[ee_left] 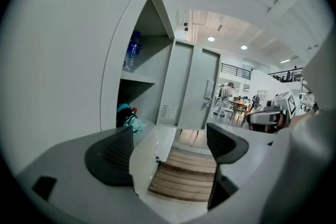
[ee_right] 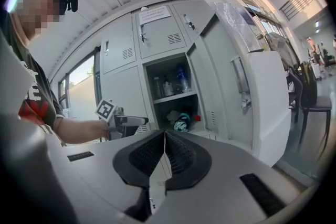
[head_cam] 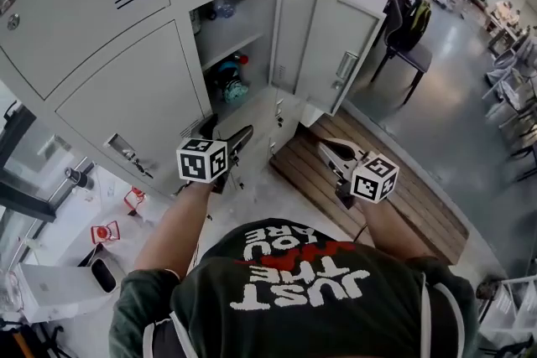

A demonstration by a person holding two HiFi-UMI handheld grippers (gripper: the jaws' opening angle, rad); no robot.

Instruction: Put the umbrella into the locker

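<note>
The teal folded umbrella [head_cam: 234, 88] lies in the lower compartment of the open locker [head_cam: 255, 28], beside a red item; it also shows as the umbrella [ee_left: 129, 117] and the umbrella [ee_right: 182, 122]. The locker door [head_cam: 334, 44] stands swung out to the right. My left gripper [head_cam: 242, 135] is in front of the locker, a little below the opening; in its own view the left gripper [ee_left: 168, 141] is open and holds nothing. My right gripper [head_cam: 325, 149] hangs further right; in its view the right gripper [ee_right: 165, 139] is shut with nothing in it.
Bottles [head_cam: 221, 8] stand on the locker's upper shelf. Shut lockers [head_cam: 126, 96] surround it. A slatted wooden platform [head_cam: 394, 197] lies on the floor at the right, a dark chair [head_cam: 408, 36] beyond the door. People [ee_left: 227, 95] stand far off.
</note>
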